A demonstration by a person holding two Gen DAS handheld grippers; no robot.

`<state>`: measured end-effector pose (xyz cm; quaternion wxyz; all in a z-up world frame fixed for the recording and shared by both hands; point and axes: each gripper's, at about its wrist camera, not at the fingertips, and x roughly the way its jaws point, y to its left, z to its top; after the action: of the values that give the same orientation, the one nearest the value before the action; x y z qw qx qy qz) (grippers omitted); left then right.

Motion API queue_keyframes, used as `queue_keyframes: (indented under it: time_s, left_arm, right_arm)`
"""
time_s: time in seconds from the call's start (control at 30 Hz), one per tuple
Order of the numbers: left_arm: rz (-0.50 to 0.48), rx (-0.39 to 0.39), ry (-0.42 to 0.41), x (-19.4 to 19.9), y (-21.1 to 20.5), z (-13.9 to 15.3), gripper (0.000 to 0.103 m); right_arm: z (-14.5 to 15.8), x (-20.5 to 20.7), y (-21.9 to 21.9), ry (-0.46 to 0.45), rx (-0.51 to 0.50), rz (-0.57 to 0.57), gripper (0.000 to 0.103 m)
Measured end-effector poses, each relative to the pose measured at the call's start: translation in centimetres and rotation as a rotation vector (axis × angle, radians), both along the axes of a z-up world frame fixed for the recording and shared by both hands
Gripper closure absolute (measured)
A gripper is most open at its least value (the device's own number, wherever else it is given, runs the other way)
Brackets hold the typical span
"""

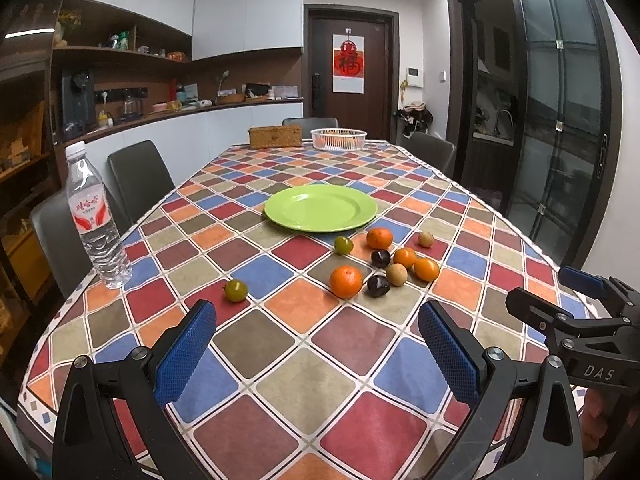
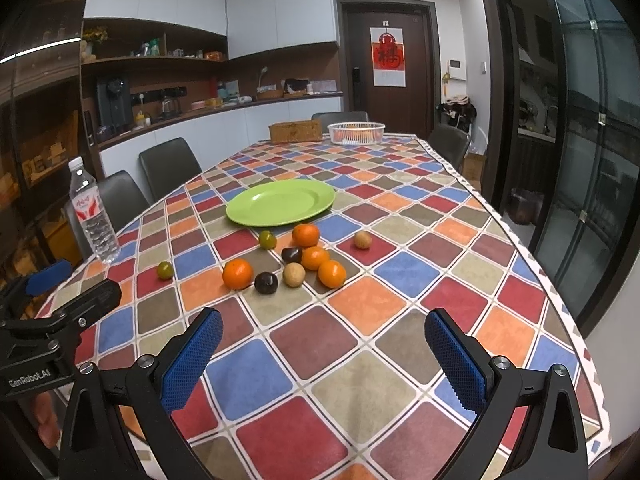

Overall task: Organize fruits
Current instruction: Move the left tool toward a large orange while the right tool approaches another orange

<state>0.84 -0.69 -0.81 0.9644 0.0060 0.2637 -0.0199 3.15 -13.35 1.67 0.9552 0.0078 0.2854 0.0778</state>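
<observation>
Both tongs wide open, holding nothing: left tongs (image 1: 316,344) and right tongs (image 2: 324,354) hover low over the near end of the table (image 1: 280,380), well short of the fruit, likely staged before a first pick. Fruits loose on the checked tablecloth just in front of the empty green plate (image 1: 320,208), probably the drop target: oranges (image 1: 346,281) clustered with dark plums (image 1: 378,285) and tan longans (image 1: 397,274), one green fruit (image 1: 235,290) apart to the left. Water bottle (image 1: 94,216) at left edge. Dining room: chairs, white basket (image 1: 338,139) at far end
</observation>
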Motion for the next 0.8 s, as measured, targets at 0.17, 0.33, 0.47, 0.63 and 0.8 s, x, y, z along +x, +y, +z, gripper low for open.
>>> queue_keyframes:
  time_s: [0.17, 0.33, 0.47, 0.63, 0.8]
  left_arm:
    - [-0.018, 0.017, 0.016, 1.1, -0.1, -0.5, 0.001]
    - [-0.040, 0.036, 0.040, 2.8, -0.3, -1.2, 0.004]
    - [-0.051, 0.056, 0.052, 4.5, -0.4, -1.7, 0.008]
    - [-0.068, 0.049, 0.084, 6.6, -0.5, -2.4, 0.017]
    - [-0.093, 0.023, 0.131, 8.7, -0.4, -2.9, 0.029]
  right_arm:
    - [-0.8, 1.1, -0.2, 0.041, 0.004, 0.003, 0.001]
    - [-1.7, 2.3, -0.1, 0.067, -0.005, 0.013, 0.001]
    - [-2.4, 3.8, 0.2, 0.078, -0.031, 0.017, 0.001]
    - [-3.1, 5.6, 0.3, 0.104, -0.036, 0.023, 0.001]
    - [-3.4, 7.6, 0.3, 0.134, -0.037, 0.022, 0.004]
